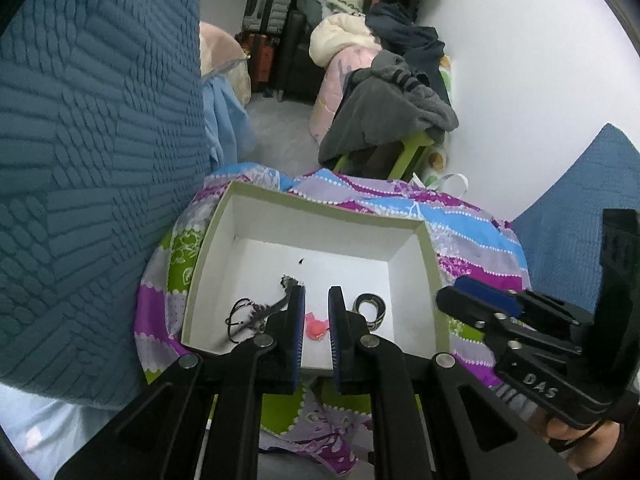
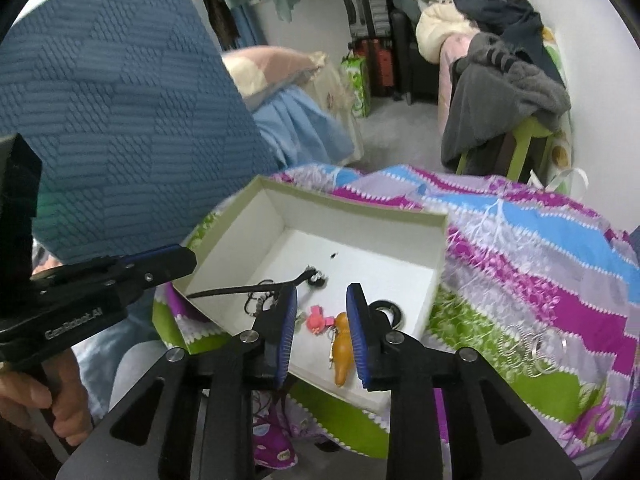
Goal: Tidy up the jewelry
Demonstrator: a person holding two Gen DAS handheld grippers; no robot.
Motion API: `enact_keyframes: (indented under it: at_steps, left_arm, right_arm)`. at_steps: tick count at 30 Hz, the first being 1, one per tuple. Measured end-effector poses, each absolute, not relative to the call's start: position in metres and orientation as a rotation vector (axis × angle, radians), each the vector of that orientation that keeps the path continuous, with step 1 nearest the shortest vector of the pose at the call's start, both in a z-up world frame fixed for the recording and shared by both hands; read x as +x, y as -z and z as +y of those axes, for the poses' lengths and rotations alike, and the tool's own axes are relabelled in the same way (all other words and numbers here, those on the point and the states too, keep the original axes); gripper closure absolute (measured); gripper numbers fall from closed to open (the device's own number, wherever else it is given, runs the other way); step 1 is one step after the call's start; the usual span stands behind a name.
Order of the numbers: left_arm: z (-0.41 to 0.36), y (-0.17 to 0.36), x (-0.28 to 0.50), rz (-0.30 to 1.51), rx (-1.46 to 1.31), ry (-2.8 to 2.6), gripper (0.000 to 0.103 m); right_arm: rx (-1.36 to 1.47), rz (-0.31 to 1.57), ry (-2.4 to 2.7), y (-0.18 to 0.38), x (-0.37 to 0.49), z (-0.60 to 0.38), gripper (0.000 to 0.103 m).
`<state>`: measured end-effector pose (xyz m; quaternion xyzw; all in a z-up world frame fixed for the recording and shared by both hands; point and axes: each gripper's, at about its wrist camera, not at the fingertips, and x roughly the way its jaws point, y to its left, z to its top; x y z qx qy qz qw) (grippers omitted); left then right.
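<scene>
A white box with a green rim (image 1: pixel 328 208) (image 2: pixel 360 204) sits on a patterned cloth. Inside lie a black cord necklace (image 1: pixel 244 316) (image 2: pixel 260 300), a pink charm (image 1: pixel 316 326) (image 2: pixel 316 320), a black band (image 1: pixel 370 306) (image 2: pixel 388 310) and an orange pendant (image 2: pixel 343 354). My left gripper (image 1: pixel 317 312) hovers over the box's near edge, slightly open and empty; it also shows in the right wrist view (image 2: pixel 176 260). My right gripper (image 2: pixel 322 320) is open and empty above the pink charm and the pendant; it shows in the left wrist view (image 1: pixel 452 292). Silver rings (image 2: pixel 532 350) lie on the cloth to the right of the box.
The patterned cloth (image 2: pixel 540 264) covers the surface. A blue textured cushion (image 1: pixel 92 160) (image 2: pixel 120 100) stands close on the left, another (image 1: pixel 580 216) on the right. A stool heaped with clothes (image 1: pixel 392 112) and suitcases (image 1: pixel 268 4) stand beyond.
</scene>
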<state>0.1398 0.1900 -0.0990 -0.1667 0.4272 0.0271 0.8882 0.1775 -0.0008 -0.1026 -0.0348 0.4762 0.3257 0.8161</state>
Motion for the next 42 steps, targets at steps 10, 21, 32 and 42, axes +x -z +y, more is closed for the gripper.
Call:
enact_keyframes:
  at_steps: [10, 21, 32, 42]
  left_arm:
    - [0.147, 0.058, 0.138, 0.783, -0.312, -0.041, 0.043]
    - [0.075, 0.042, 0.155, 0.717, -0.319, 0.052, 0.039]
    - [0.0, 0.084, 0.185, 0.809, -0.337, 0.192, 0.041]
    - [-0.051, 0.156, 0.217, 0.936, -0.335, 0.259, 0.053]
  right_arm:
    - [-0.048, 0.901, -0.685, 0.057, 0.179, -0.052, 0.078]
    - [-0.03, 0.848, -0.581, 0.047, 0.19, -0.129, 0.078]
    - [0.005, 0.915, -0.463, 0.094, 0.207, -0.21, 0.078]
    - [0.016, 1.074, -0.417, 0.186, 0.231, -0.252, 0.078]
